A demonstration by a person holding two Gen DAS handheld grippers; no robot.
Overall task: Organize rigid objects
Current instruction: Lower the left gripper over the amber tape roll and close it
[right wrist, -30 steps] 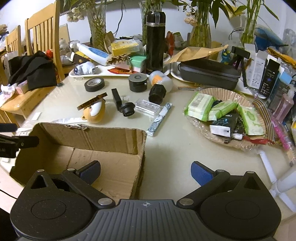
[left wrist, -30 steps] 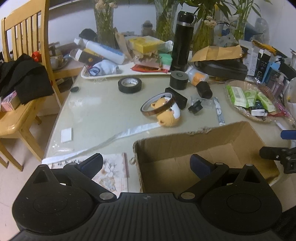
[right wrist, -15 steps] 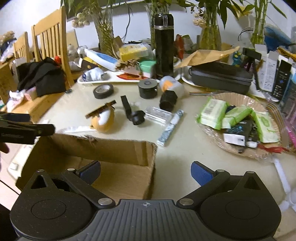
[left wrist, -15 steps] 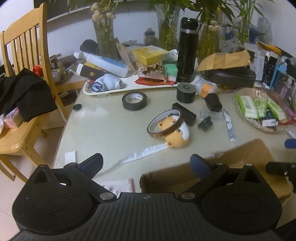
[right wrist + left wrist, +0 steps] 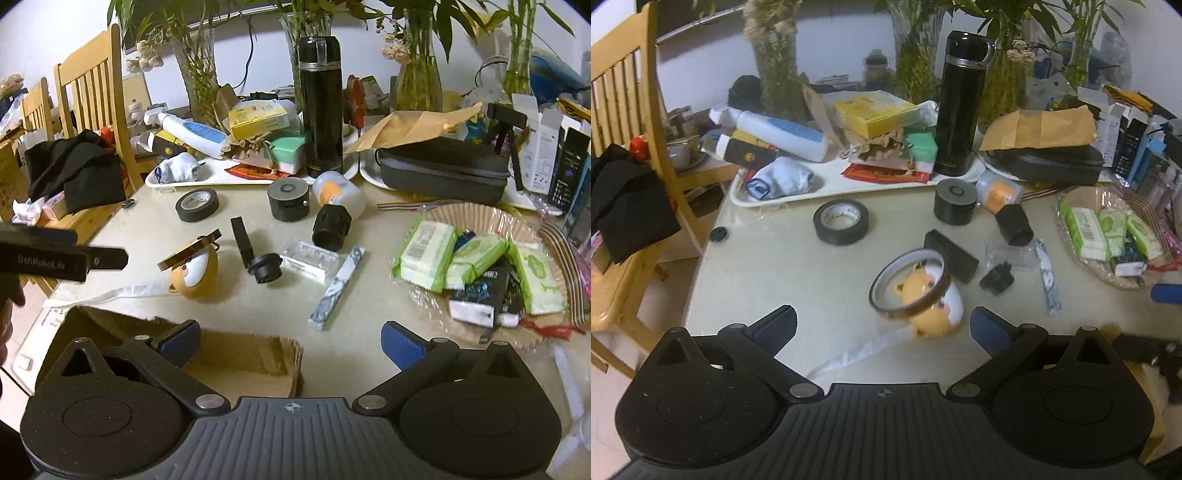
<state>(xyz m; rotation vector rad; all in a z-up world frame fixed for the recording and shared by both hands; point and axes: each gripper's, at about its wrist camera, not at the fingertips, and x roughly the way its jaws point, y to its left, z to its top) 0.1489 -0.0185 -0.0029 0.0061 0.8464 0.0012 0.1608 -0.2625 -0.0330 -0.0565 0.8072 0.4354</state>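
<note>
An orange bear toy (image 5: 932,310) lies mid-table with an amber tape ring (image 5: 908,284) leaning on it. My left gripper (image 5: 882,326) hovers just short of it, open and empty. Beyond lie a black tape roll (image 5: 841,220), a black block (image 5: 951,254), a small black knob (image 5: 996,280), a black round case (image 5: 955,202) and a black hexagonal cap (image 5: 1014,224). My right gripper (image 5: 291,341) is open and empty above the far wall of the cardboard box (image 5: 243,360). The bear toy (image 5: 195,273) sits just past that box, and the knob (image 5: 264,271) lies to its right.
A tall black flask (image 5: 960,103) and a cluttered white tray (image 5: 827,188) stand at the back. A basket of green packets (image 5: 476,218) is at the right, a wooden chair (image 5: 631,122) with dark cloth at the left. A white strip (image 5: 110,293) lies before the box.
Both grippers have moved forward over the table. The box has dropped almost out of the left wrist view, and the bear toy with the ring now sits close between the left fingers' line.
</note>
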